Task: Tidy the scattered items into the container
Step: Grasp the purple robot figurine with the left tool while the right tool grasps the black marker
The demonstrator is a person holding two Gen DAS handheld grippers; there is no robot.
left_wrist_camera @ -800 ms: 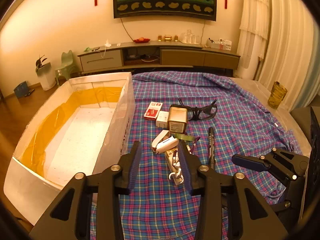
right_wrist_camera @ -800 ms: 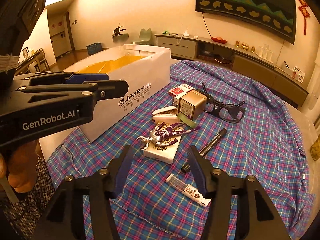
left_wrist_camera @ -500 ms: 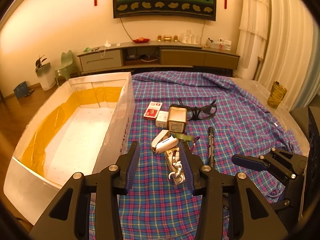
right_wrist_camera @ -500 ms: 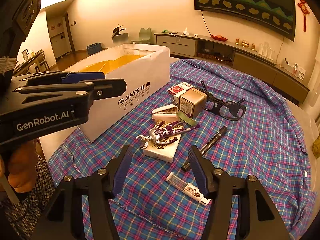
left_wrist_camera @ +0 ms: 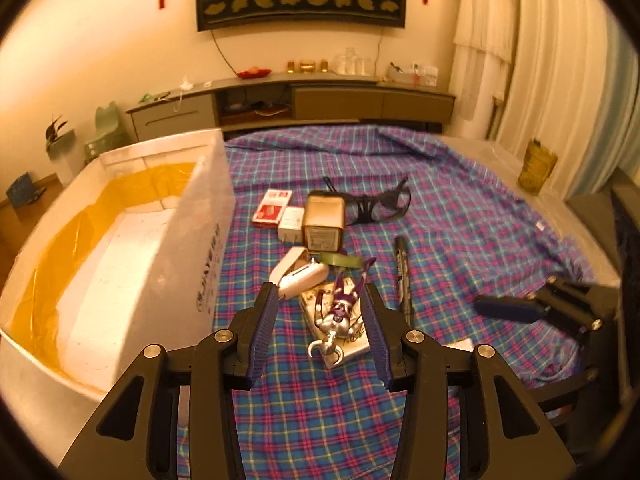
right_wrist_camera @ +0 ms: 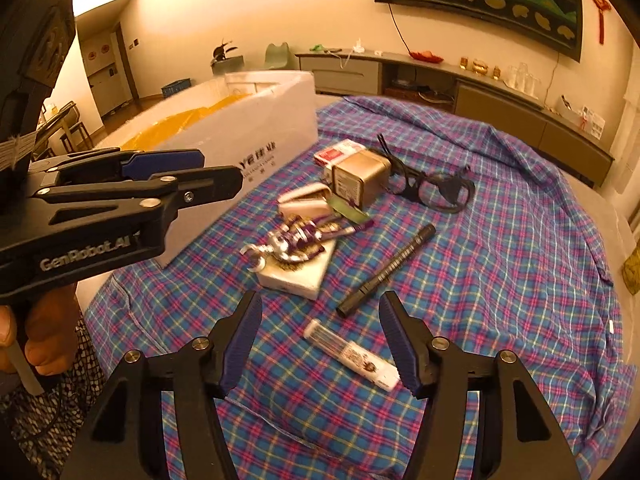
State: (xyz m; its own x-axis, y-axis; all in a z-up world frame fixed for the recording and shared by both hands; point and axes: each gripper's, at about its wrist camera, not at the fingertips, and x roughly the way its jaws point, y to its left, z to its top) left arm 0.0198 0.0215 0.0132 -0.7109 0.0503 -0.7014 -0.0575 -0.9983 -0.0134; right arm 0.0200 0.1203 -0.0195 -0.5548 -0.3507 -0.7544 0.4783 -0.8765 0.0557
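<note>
Left gripper [left_wrist_camera: 320,322] spread wide, empty, hovering above the plaid cloth [left_wrist_camera: 460,216] with the purple-and-silver toy figure [left_wrist_camera: 338,316] framed between its fingers. Not touching it as far as visible. Same gripper seen side-on from the right wrist view [right_wrist_camera: 192,172], blue pads apart, held in a hand [right_wrist_camera: 36,336] at lower left.

Right gripper [right_wrist_camera: 320,340] also spread apart, nothing between the pads, poised above the cloth near a small white tube [right_wrist_camera: 352,354] lying flat just ahead of its right finger.

Items scattered on the cloth – none in the container:
- toy figure lying on top of a flat white box [right_wrist_camera: 296,270]
- white stapler [left_wrist_camera: 298,274] just beyond the figure, beside the container wall
- green strip, identity unclear [left_wrist_camera: 340,259], next to the stapler
- gold square tin [left_wrist_camera: 323,222] upright, behind the stapler
- red card pack [left_wrist_camera: 272,208] and small white box [left_wrist_camera: 291,220], left of the tin, touching each other
- black glasses [left_wrist_camera: 380,204] right of the tin, arms unfolded
- black marker [right_wrist_camera: 388,270] lying diagonally right of the flat box, apart from it

Container: white foam box [left_wrist_camera: 208,216] with yellow film lining, open top, sitting at the left edge of the cloth, interior bare white floor visible. Printed lettering on its outer wall, blurred.

Background: low TV cabinet [left_wrist_camera: 340,100] along the far wall, amber glass [left_wrist_camera: 536,170] at the right off the cloth.
</note>
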